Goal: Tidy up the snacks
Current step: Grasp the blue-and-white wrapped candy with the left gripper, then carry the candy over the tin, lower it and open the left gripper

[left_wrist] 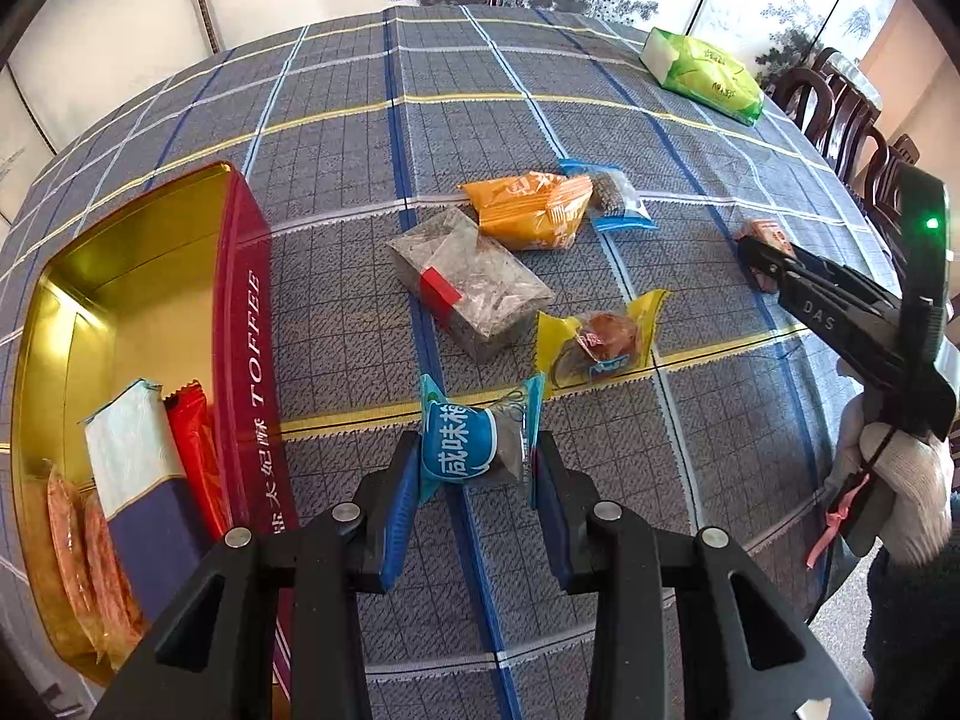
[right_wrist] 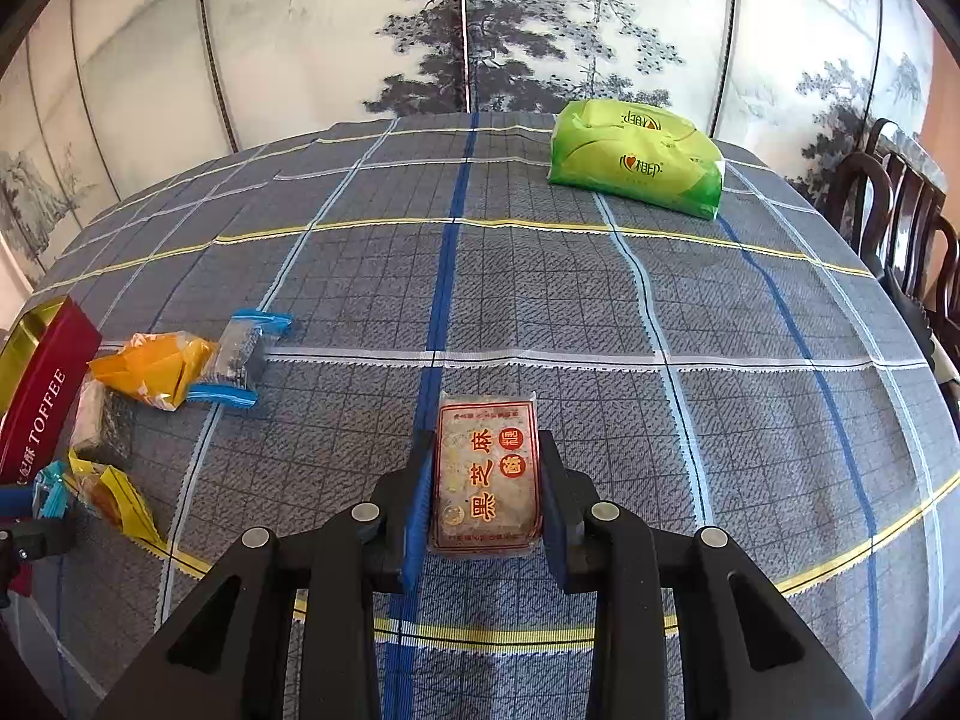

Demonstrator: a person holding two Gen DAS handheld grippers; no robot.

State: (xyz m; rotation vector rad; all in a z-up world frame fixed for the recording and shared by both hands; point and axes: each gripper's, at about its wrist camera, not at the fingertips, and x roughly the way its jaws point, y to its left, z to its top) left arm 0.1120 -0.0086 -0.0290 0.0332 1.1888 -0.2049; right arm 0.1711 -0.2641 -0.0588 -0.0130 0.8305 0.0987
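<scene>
— What's the left gripper (left_wrist: 477,468) doing?

— Its blue pads (left_wrist: 401,501) are clamped on a small blue-wrapped snack (left_wrist: 465,441), one pad on each side of the wrapper, low over the checked tablecloth (left_wrist: 540,120).

— And the right one?

— The right gripper (right_wrist: 485,483) is closed on a flat sesame cake packet (right_wrist: 487,474) with red and orange characters on its face. The packet sits lengthwise between the two fingers, label up. From the left camera you can see that gripper off to the right, in a white-gloved hand (left_wrist: 894,480).

— Where do the snacks go?

— Just left of the left gripper stands a red toffee tin (left_wrist: 249,324), open, gold inside. Lying in it are a white-and-navy packet (left_wrist: 135,462), a red packet (left_wrist: 195,456) next to it, and some orange-brown packets (left_wrist: 90,552) at the near end.

— What's loose on the table?

— Just beyond the blue snack is a yellow-wrapped cake (left_wrist: 600,339). Further on, a grey clear-wrapped block (left_wrist: 471,282) with a red band, then an orange packet (left_wrist: 528,210) touching a clear packet with blue ends (left_wrist: 609,195).

— Anything else?

— A green tissue pack (right_wrist: 639,156) well apart at the far edge of the table, a painted screen (right_wrist: 480,30) behind it, and dark wooden chairs (right_wrist: 900,210) to the right.
</scene>
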